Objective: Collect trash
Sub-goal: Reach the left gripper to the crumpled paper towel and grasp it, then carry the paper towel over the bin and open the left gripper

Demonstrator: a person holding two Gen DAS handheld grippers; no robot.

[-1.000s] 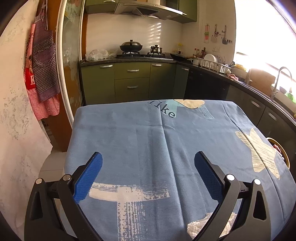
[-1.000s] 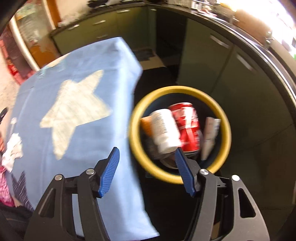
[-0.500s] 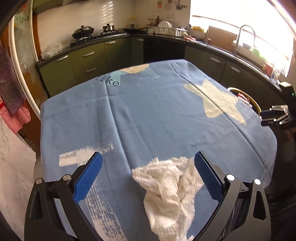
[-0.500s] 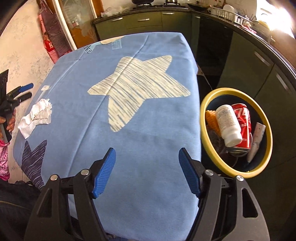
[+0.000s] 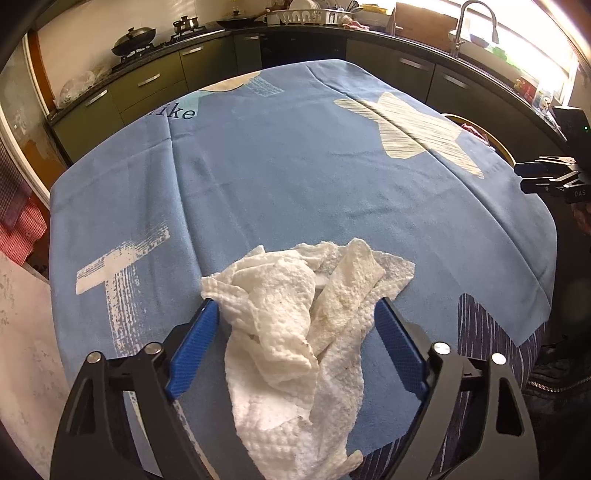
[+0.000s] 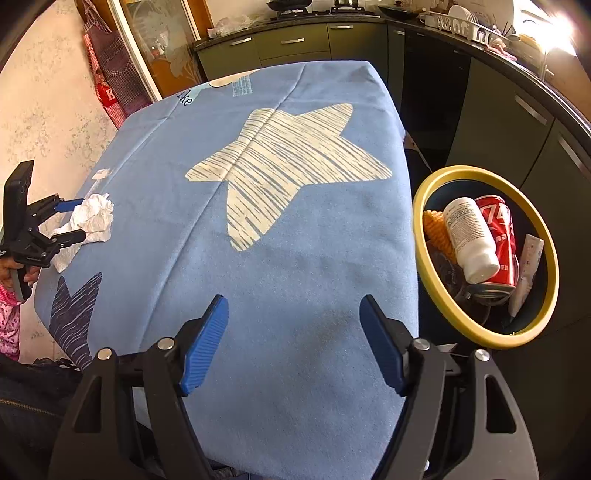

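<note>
A crumpled white paper towel (image 5: 299,325) lies on the blue tablecloth (image 5: 280,166) near the table's near edge. My left gripper (image 5: 295,314) is open, with its blue pads on either side of the towel, not closed on it. The towel (image 6: 90,221) and left gripper (image 6: 70,219) also show at the far left of the right wrist view. My right gripper (image 6: 293,314) is open and empty above the cloth (image 6: 295,258). Beside the table, a yellow-rimmed bin (image 6: 421,221) holds a white bottle (image 6: 469,236), a red can (image 6: 498,236) and other scraps.
Dark green kitchen cabinets (image 5: 147,85) and a countertop run behind and to the right of the table, with a stove, dish rack and sink tap (image 5: 476,22). A red checked apron (image 6: 110,77) hangs on the left wall. The bin stands in the narrow gap between table and cabinets.
My left gripper has swung down and forward onto the paper towel, which now lies between its open pads. My right gripper has drawn back from the bin and now looks across the table.
</note>
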